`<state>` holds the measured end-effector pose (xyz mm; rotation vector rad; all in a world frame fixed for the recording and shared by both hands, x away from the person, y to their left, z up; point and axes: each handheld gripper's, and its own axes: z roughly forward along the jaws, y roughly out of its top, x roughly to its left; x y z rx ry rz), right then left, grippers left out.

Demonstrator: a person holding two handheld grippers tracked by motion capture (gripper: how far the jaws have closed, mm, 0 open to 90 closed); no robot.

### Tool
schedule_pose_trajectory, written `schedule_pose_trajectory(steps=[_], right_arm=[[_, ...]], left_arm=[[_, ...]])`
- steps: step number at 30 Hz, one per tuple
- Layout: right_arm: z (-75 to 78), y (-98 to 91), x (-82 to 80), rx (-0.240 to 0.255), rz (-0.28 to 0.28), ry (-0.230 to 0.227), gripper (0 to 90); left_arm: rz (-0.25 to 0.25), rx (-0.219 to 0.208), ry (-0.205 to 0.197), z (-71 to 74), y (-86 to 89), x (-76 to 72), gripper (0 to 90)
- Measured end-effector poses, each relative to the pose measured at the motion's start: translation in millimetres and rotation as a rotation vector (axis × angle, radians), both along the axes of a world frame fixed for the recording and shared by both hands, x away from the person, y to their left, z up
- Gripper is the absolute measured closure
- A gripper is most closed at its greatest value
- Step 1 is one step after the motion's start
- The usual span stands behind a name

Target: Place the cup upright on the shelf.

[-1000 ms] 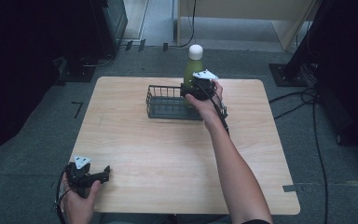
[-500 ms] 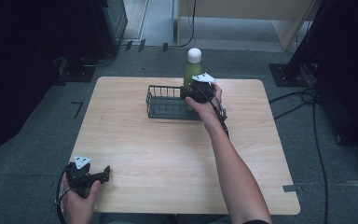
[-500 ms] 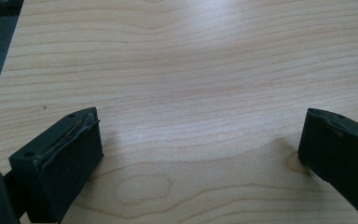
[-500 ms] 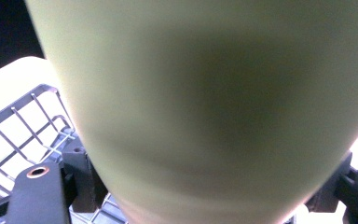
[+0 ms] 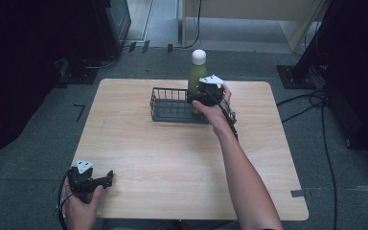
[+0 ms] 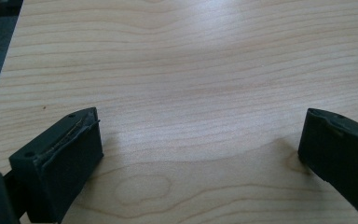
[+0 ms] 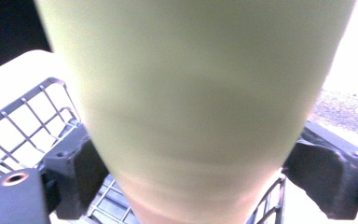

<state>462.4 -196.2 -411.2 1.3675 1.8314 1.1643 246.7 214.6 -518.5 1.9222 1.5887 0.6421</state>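
Fingers [image 7: 328, 175] of the right gripper [image 5: 206, 96] have just been spreading beside the green bottle [image 5: 197, 74], which stands in the wire basket [image 5: 170, 108] at the desk's [image 5: 172, 158] twelve o'clock; withdrawing remains.

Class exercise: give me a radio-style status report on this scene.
Right gripper jaws just opening around green bottle, upright in wire basket. Left gripper open, idle. Nothing obstructing.

Green bottle [image 7: 191, 107] between fingers [image 7: 74, 172], which just opened; wire basket [image 7: 23, 126] below.
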Motion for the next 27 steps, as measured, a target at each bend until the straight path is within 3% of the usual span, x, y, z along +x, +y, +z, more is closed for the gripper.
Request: schedule_pose_trajectory(steps=[4, 16, 27], right_arm=[[4.3, -6.7, -5.2, 0.027, 0.009, 0.005, 0.0], [9.2, -25.9, -35.7, 0.035, 0.032, -0.024, 0.0], [0.8, -49.6, -64.8, 0.034, 0.034, -0.029, 0.0]], left_arm=[[0.001, -0.001, -0.001, 0.0, -0.1, 0.1, 0.0], [0.000, 0.000, 0.000, 0.0, 0.0, 0.0, 0.0], [0.002, -0.002, -0.002, -0.1, -0.2, 0.0, 0.0]])
